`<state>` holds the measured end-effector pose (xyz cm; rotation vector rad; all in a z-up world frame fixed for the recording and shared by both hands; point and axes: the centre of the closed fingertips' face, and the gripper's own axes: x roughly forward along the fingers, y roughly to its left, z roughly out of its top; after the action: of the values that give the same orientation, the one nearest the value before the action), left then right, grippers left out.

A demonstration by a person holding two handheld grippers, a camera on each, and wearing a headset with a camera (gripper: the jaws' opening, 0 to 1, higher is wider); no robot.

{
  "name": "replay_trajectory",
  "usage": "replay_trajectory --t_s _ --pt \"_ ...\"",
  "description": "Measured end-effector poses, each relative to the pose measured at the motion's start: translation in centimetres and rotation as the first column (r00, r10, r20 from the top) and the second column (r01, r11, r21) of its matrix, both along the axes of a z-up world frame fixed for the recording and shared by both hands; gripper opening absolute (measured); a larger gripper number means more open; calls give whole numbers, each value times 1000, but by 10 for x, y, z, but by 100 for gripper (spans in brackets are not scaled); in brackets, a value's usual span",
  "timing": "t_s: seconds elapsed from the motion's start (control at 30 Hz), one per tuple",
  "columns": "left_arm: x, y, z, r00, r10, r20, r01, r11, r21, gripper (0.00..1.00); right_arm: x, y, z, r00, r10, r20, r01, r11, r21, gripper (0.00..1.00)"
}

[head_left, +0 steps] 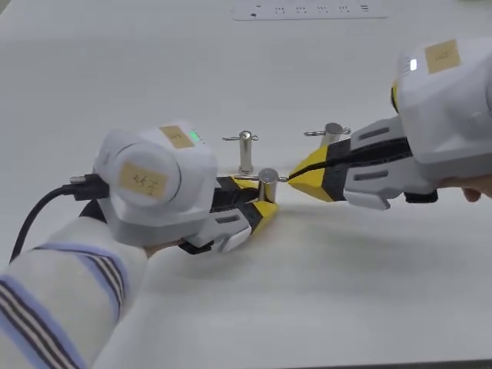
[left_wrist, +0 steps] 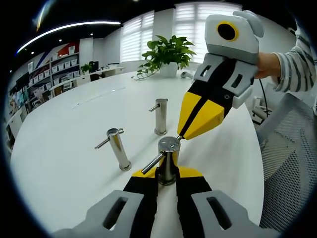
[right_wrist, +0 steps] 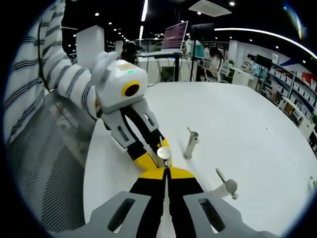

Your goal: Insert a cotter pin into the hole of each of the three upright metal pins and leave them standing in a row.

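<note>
Cotter pin (left_wrist: 152, 163), mid-frame, pokes through the nearest metal pin (head_left: 267, 184) on the counter (head_left: 346, 292). At left, the left gripper (left_wrist: 167, 174) jaws clench the pin's base. At right, the right gripper (head_left: 292, 178) jaws pinch the cotter's end. Push level, along the hole.

Left tool (head_left: 258, 198) clamps the near metal pin (head_left: 267, 185), upright on the white table (head_left: 323, 292). Right tool (head_left: 297, 179), jaws closed, pinches a cotter pin (head_left: 281, 179) at that pin's head. Far middle pin (head_left: 245, 151) and far right pin (head_left: 333, 132) stand upright, both cross-pinned at the top. Power strip (head_left: 307, 11) at the far edge.
</note>
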<state>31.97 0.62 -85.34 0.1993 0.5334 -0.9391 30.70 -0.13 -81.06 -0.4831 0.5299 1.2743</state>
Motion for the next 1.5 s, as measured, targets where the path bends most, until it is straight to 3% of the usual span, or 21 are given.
replay_trajectory --t_s 0.23,0.5,0.67,0.7,0.73,0.77,0.93,1.07,1.3,1.5 --pt "-1 0 0 1000 -4 2 4 1000 -2 12 1 0 -1 1000 -8 -9 8 1000 8 3" --pt "-5 0 1 999 -35 2 35 999 -1 14 3 -1 3 999 -36 -14 36 999 28 15" --pt "-14 2 5 997 -77 16 77 997 -1 41 0 7 3 1000 -16 -25 17 999 36 19" --pt "-17 2 6 996 -85 5 85 996 -16 47 0 9 2 1000 -9 -26 10 999 34 21" --pt "-24 -2 9 995 -101 -27 99 993 -62 55 -1 10 1 1000 -6 -29 7 999 34 23" --pt "-26 -1 11 994 -101 -31 99 992 -76 60 -1 12 0 999 -4 -31 5 999 34 24" --pt "-37 5 11 991 -132 -34 130 990 -51 82 0 18 -6 999 -2 -47 4 999 34 27" --pt "-40 7 18 994 -85 -65 77 990 -115 100 1 23 -12 998 -3 -60 5 999 37 27" --pt "-46 15 29 994 -43 -98 25 984 -176 99 4 25 -23 997 -9 -76 12 999 41 26" --pt "-48 22 30 995 -16 -102 -1 987 -159 99 3 24 -28 996 -12 -89 16 999 41 24"
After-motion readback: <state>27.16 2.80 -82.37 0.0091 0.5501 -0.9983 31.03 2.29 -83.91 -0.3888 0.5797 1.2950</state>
